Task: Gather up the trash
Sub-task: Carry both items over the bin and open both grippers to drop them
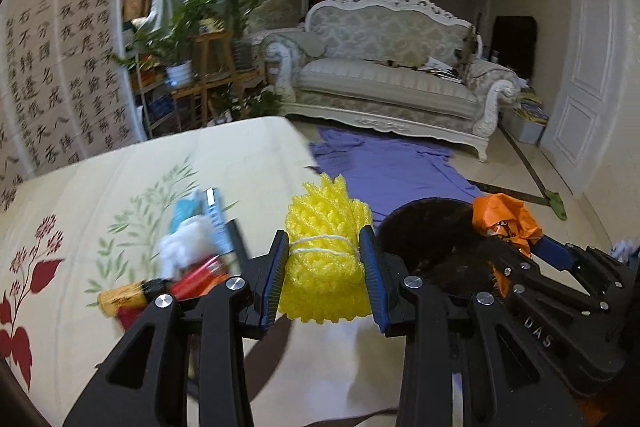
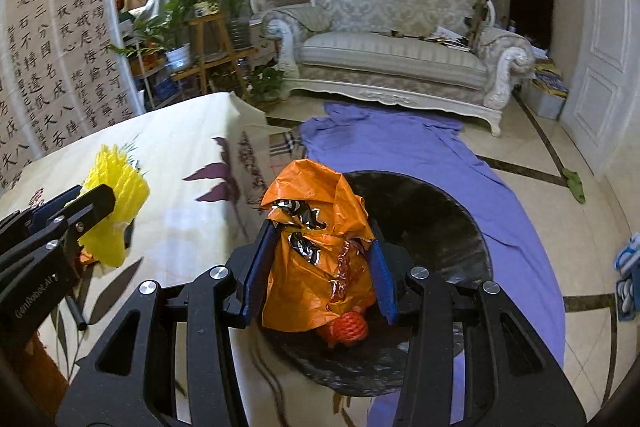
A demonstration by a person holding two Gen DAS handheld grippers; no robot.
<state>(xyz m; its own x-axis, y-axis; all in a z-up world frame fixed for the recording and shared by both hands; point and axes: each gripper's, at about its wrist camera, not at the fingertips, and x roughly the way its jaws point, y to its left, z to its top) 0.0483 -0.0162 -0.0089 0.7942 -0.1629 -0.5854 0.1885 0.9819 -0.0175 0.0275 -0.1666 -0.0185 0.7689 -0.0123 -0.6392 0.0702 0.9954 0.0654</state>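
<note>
My left gripper [image 1: 325, 267] is shut on a yellow foam net bundle [image 1: 324, 251] tied with white string, held above the table edge; it also shows in the right wrist view [image 2: 114, 203]. My right gripper [image 2: 320, 267] is shut on a crumpled orange wrapper [image 2: 316, 247], held over the open black trash bag [image 2: 424, 219]; the wrapper shows in the left wrist view [image 1: 506, 223]. An orange-red net ball [image 2: 348, 327] lies in the bag below it. More trash lies on the table at left: white tissue [image 1: 188, 247], a blue packet [image 1: 208, 215], a red tube [image 1: 200, 277].
The table carries a cream floral cloth [image 1: 100, 195]. A purple sheet [image 2: 400, 135] lies on the tiled floor under the bag. A white sofa [image 1: 392, 67] stands at the back, plants on wooden stands [image 1: 200, 39] at back left, a white door [image 1: 580, 67] at right.
</note>
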